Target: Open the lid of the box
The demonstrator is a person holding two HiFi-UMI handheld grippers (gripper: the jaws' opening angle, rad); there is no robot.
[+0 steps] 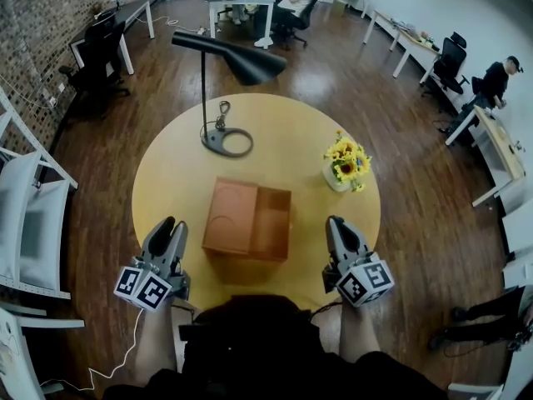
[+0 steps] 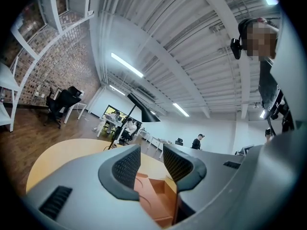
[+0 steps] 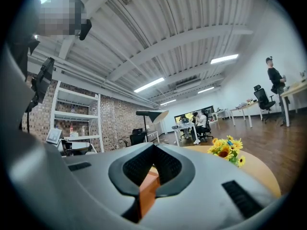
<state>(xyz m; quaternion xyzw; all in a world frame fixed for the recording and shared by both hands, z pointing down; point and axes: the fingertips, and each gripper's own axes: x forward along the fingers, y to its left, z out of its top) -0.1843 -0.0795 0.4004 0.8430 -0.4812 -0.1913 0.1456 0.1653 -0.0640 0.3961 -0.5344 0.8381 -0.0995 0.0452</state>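
Observation:
The brown box (image 1: pixel 273 223) stands in the middle of the round yellow table (image 1: pixel 166 173) with its lid (image 1: pixel 231 215) swung over to the left and lying flat, so the inside shows. My left gripper (image 1: pixel 171 223) hangs at the table's near-left edge, apart from the lid. Its jaws stand a narrow gap apart with nothing between them. In the left gripper view the box (image 2: pixel 153 195) shows beyond the left gripper (image 2: pixel 151 159). My right gripper (image 1: pixel 336 222) is to the right of the box, shut and empty. Past its closed pads (image 3: pixel 165 169) a corner of the box (image 3: pixel 149 188) shows.
A black desk lamp (image 1: pixel 225 140) stands on the table's far side, its shade over the table. A small pot of sunflowers (image 1: pixel 347 163) sits at the right. White shelving (image 1: pixel 25 223) stands to the left. Desks, chairs and people are farther off.

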